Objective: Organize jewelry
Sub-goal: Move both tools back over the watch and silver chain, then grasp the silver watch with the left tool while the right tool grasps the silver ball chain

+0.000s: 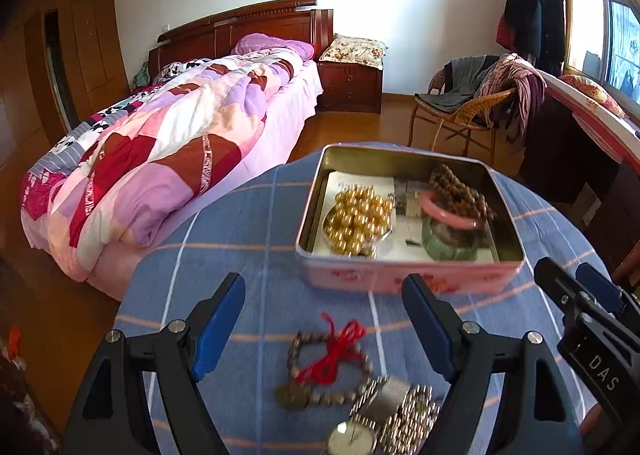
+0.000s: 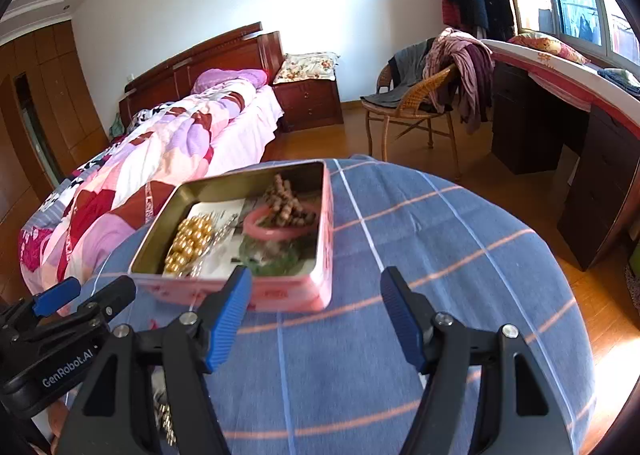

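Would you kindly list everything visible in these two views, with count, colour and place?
tin box: one, pink outside, on the table's far side
gold beads: one cluster, in the tin, left
pink bangle: one, in the tin, right
brown beads: one strand, in the tin, rear right
green bangle: one, under the pink one
red-corded bracelet: one, on the blue checked tablecloth
watch: one, silver, near edge
bed: one, patchwork quilt, left
wicker chair: one, clothes-draped
left gripper: open
right gripper: open

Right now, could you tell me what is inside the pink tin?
The tin holds gold beads, brown beads, a pink bangle over a green bangle, and white paper. Whatever lies beneath them is covered.
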Available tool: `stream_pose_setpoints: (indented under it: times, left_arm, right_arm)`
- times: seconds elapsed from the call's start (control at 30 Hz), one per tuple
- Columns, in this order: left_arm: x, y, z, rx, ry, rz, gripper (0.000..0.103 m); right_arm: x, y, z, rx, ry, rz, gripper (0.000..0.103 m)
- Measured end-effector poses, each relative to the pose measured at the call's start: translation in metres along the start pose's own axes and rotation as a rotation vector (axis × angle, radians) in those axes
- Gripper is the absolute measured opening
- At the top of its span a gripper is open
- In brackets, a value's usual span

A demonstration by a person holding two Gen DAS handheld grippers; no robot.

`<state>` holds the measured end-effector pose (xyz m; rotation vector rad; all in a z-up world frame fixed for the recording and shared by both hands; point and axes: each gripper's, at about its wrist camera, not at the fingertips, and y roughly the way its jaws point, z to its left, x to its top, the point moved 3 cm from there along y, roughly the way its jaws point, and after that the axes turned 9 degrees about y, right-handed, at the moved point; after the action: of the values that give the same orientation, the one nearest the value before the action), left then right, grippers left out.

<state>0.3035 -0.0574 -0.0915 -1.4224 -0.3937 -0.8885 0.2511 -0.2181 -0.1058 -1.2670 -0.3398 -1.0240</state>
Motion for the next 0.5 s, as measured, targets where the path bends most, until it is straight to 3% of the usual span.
stream_pose_setpoints:
  times: [0.5]
  left_arm:
    - [-0.043, -0.028, 0.001, 0.023, 0.033, 0.037, 0.081]
  right_arm:
    - [-0.033, -0.031, 0.002, 0.022, -0.072, 0.038, 0.07]
